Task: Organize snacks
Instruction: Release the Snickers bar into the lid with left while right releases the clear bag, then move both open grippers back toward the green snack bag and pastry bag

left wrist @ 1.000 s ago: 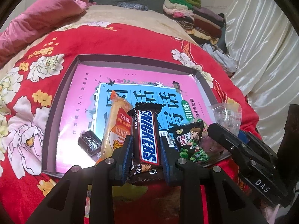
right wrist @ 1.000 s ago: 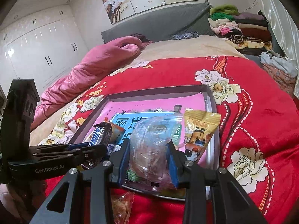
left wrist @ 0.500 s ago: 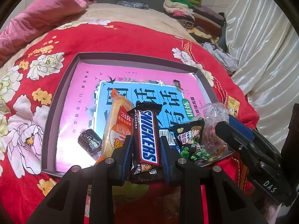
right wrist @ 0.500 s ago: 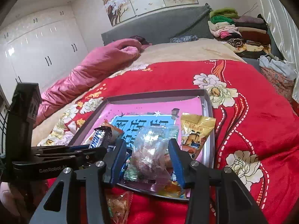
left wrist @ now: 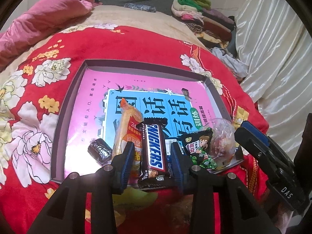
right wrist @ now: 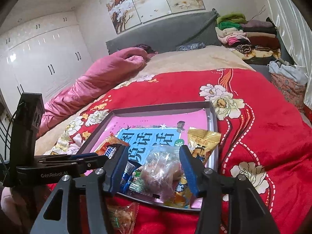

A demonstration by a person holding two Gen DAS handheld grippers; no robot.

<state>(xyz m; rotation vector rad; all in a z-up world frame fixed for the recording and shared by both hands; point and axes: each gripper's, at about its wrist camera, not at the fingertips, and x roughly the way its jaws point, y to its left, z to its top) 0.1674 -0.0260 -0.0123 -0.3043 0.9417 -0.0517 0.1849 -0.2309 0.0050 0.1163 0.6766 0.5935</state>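
**Both snacks let go in the tray**

The left gripper (left wrist: 153,157), jaws just parted, straddles the Snickers bar (left wrist: 154,151); the right gripper (right wrist: 154,167), also widening, has freed the clear packet (right wrist: 159,172). Both lie at the tray's (left wrist: 64,117) near edge. Next, I judge: back out, fetch the snack bag (right wrist: 121,217) outside.

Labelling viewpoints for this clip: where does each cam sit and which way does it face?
Left wrist: on the left gripper, angled down at the tray on the bed; jaws just opening, Snickers loose between them; right gripper enters from the right edge.
Right wrist: on the right gripper, shallower, looking over the tray towards the headboard; jaws just opening around the clear bag; left gripper and a hand at left.
Shared: tray, Snickers, clear bag, red blanket, clothes pile.
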